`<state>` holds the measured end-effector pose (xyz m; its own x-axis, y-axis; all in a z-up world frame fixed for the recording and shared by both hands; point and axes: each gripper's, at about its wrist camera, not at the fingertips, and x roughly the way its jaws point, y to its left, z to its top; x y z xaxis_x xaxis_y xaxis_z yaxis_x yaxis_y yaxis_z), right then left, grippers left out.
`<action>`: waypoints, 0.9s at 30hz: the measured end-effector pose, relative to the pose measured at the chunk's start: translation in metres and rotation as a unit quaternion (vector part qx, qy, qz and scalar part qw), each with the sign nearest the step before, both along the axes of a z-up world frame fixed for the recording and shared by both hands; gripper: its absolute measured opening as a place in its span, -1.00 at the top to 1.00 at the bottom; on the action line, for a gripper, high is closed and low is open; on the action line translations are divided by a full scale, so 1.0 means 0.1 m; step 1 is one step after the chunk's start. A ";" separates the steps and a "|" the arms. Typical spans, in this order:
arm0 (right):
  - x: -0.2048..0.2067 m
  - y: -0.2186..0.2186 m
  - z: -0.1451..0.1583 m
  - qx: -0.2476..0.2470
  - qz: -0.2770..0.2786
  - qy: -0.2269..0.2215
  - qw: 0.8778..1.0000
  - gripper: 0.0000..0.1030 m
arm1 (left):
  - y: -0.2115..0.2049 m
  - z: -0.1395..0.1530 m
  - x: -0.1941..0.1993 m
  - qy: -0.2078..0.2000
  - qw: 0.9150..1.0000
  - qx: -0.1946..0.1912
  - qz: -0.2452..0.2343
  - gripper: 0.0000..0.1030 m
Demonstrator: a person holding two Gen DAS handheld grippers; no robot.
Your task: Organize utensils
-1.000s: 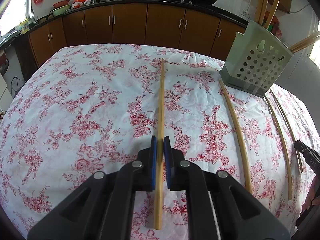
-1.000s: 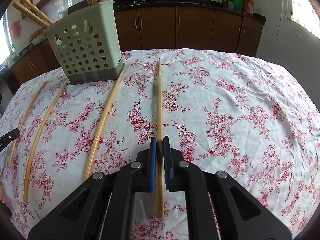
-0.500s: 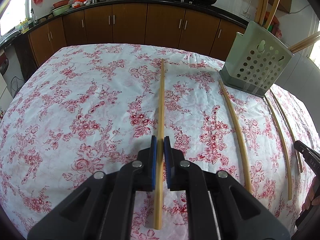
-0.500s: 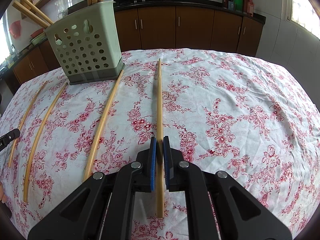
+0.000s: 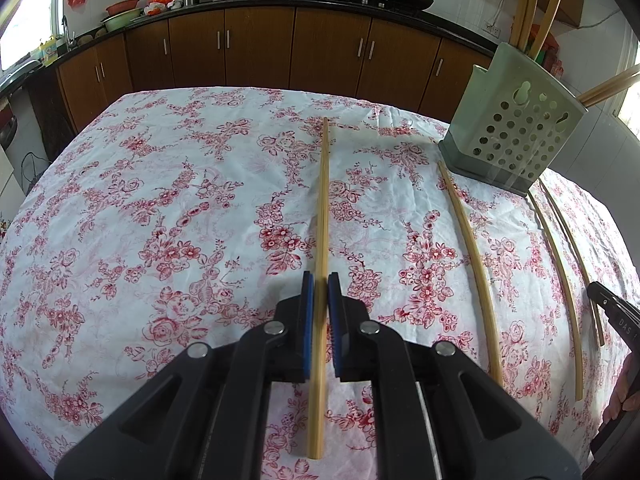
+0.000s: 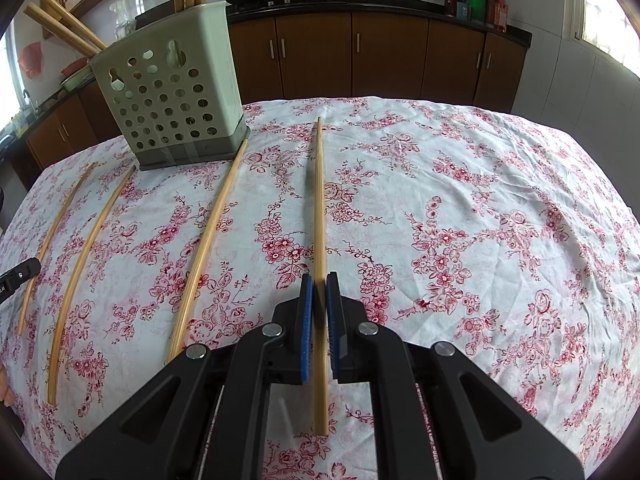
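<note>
My left gripper (image 5: 320, 284) is shut on a bamboo chopstick (image 5: 323, 208) that points away over the floral tablecloth. My right gripper (image 6: 319, 282) is shut on another bamboo chopstick (image 6: 319, 200). The green perforated utensil holder (image 5: 516, 136) stands at the far right in the left wrist view and at the far left in the right wrist view (image 6: 168, 92), with several chopsticks standing in it. Three loose chopsticks (image 5: 472, 256) lie on the cloth between the two grippers; they also show in the right wrist view (image 6: 208, 236).
The table (image 5: 140, 200) is covered by a white cloth with red flowers. Brown kitchen cabinets (image 5: 260, 48) and a counter with pans stand beyond the far edge. The other gripper's tip shows at the right edge (image 5: 612, 308).
</note>
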<state>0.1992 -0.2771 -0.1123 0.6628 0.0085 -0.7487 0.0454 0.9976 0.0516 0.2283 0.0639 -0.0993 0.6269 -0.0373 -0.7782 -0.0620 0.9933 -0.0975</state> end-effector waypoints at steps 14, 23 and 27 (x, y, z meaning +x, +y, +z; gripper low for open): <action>0.00 0.00 0.00 0.000 0.000 0.000 1.000 0.84 | -0.01 0.00 0.01 0.000 1.000 -0.002 0.001 0.80; -0.02 -0.02 0.01 0.013 0.000 -0.001 1.000 0.84 | -0.04 0.01 -0.02 0.003 1.000 0.008 -0.011 0.80; -0.08 0.00 0.01 0.011 0.004 0.000 1.000 0.84 | -0.06 0.02 -0.10 0.011 1.000 0.021 -0.020 0.80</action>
